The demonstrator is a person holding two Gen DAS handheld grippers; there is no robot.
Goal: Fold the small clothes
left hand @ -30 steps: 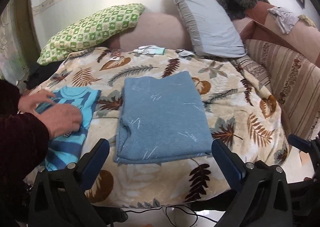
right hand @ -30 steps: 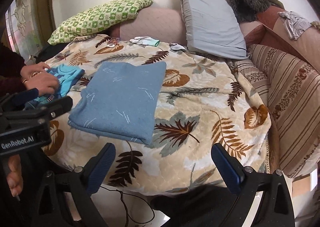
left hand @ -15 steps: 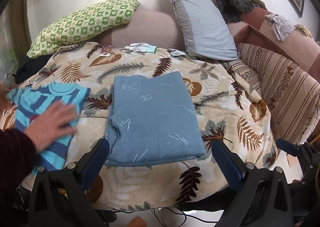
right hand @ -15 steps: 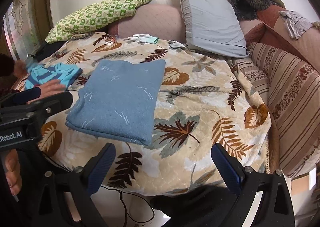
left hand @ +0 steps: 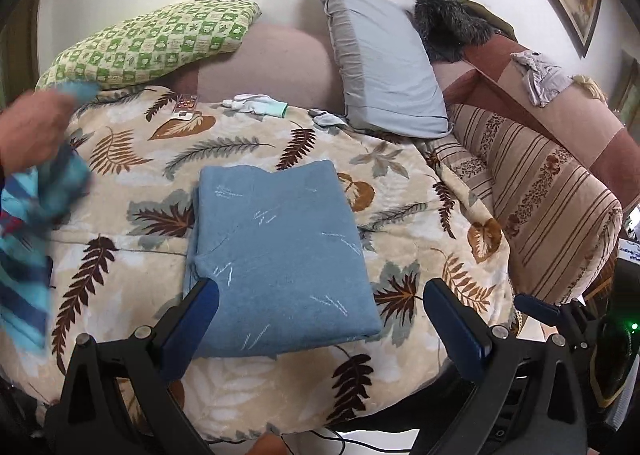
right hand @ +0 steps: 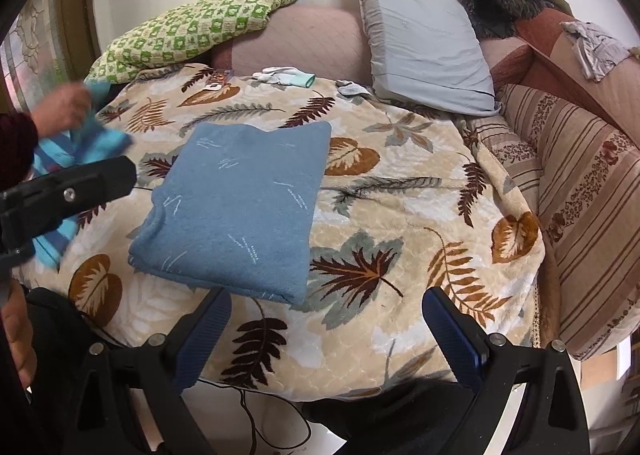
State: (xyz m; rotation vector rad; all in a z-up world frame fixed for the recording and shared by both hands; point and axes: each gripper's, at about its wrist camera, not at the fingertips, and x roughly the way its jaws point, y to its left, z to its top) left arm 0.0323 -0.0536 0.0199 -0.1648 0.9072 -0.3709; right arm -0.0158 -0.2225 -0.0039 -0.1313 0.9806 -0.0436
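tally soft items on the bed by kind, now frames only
Folded blue garments: 1, the folded blue garment mid-blanket.
Striped garments: 1, the striped shirt, lifted by a bare hand.
Pillows: 2, green checked pillow and grey pillow.
Gloves: 1 white glove near the headboard.
Total: 5.
Left gripper and right gripper are open and empty.

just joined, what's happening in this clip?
Clothes folding on a bed with a leaf-print blanket. A bare hand at the left edge is lifting a striped blue shirt off the blanket; it is motion-blurred. A folded blue garment lies flat mid-bed, untouched. Both claws are open and empty: the left claw hovers over the garment's near edge, the right claw over the blanket at the near edge. Gloves and pillows sit at the far side.
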